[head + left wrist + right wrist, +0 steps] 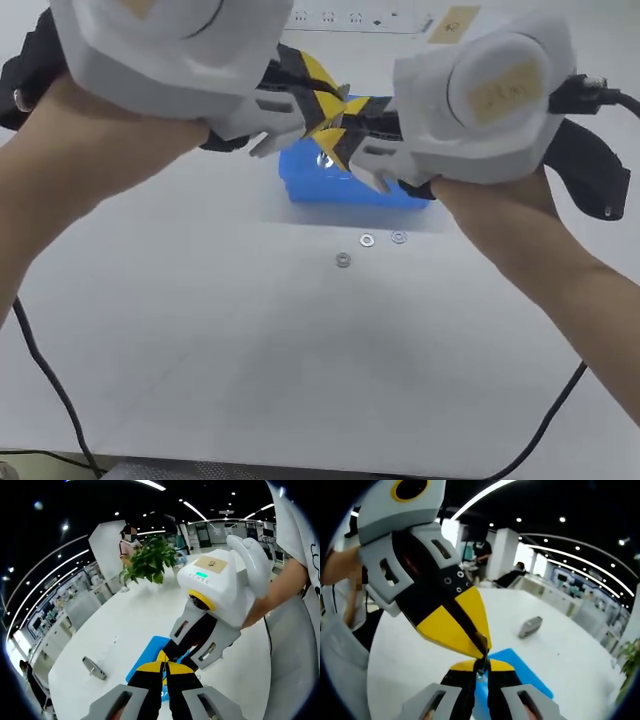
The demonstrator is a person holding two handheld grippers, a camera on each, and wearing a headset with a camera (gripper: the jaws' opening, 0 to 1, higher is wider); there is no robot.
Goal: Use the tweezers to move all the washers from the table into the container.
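Container (335, 190): blue, shallow, rectangular, open-topped, flat on table.
Washers (367, 240): three small silver rings, flat, apart, just before container's near wall.
Silvery ring (323, 160): over container's interior.
Tweezers (483, 647): thin dark tip above container.

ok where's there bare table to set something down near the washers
Widest bare table lies in front of the three washers, toward the near edge, between the cables. Another patch sits left of the container. Crowded: above the container, where the left gripper and right gripper meet tip to tip.
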